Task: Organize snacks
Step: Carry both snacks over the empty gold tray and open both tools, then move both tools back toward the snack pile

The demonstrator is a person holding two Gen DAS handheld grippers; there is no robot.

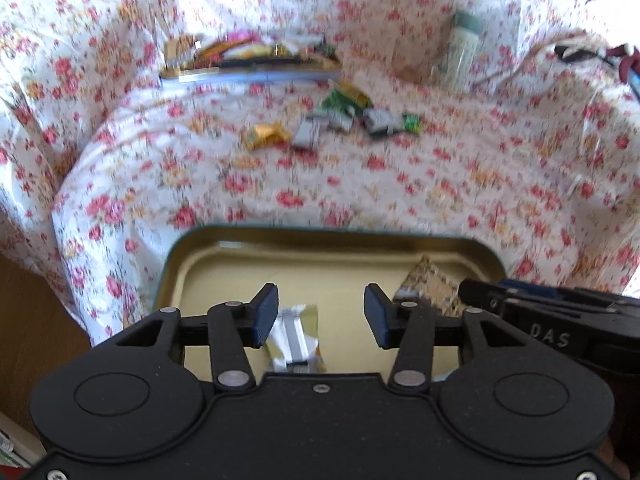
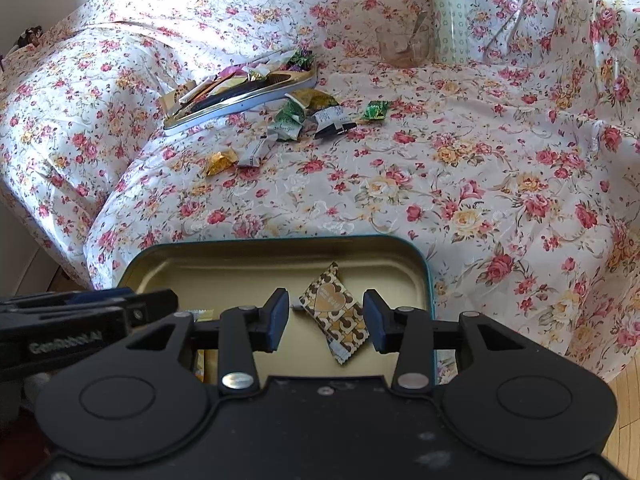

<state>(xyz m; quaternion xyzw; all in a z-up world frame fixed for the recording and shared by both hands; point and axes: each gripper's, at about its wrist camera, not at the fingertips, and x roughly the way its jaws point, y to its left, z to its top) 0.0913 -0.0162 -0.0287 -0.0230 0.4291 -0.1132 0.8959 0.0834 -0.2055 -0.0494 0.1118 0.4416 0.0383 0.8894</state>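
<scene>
A rectangular metal tin [image 2: 424, 276] with rounded corners, dull gold inside and dark teal at the rim, lies on a glossy floral cloth [image 2: 440, 184] printed with red and yellow roses. The left hand-held gripper [image 1: 320, 316], of matte black plastic with blue pads, hangs over the tin with its jaws spread and nothing pinched; below the gap lies a flat white-and-yellow wrapped snack [image 1: 294, 340] on the tin floor. The right hand-held gripper [image 2: 326, 318] is likewise spread and empty, above a brown-and-gold patterned packet [image 2: 336, 312] bearing a heart motif, with crimped ends, which rests flat in the tin. Farther back, loose wrapped sweets [image 2: 312, 120] (green, silver, black and gold foils, crinkled) are scattered on the cloth beside a shallow gold-edged tray [image 2: 240, 100] heaped with more wrappers. A gold foil sweet [image 2: 220, 162] lies apart, nearer the tin. At the rear stand a clear glass cup [image 2: 404, 46] and a pale green patterned bottle [image 2: 450, 20], upright and just beside each other. The left view is blurred.
</scene>
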